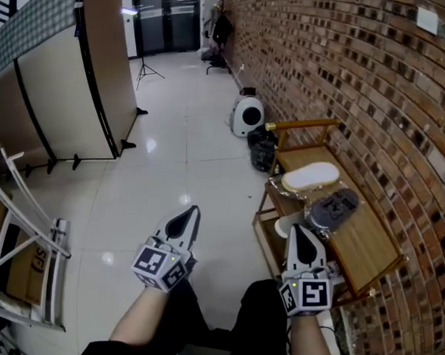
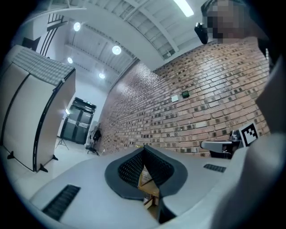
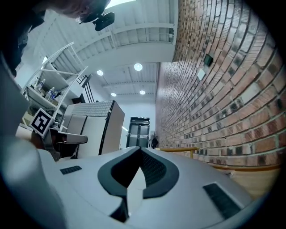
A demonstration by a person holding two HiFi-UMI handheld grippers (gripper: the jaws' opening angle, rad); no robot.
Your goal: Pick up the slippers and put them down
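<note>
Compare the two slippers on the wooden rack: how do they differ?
The cream slipper is pale and smooth; the grey slipper is dark and textured. The cream slipper lies farther along the wooden rack; the grey slipper lies nearer the right gripper. Both rest on its top shelf, ungripped.

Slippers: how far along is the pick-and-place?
Done: nothing provable; the cream oval slipper and dark grey slipper lie side by side on the wooden rack. In hand: nothing, left tongs and right tongs are shut, empty. Left: can't tell if pickup is pending or finished.
</note>
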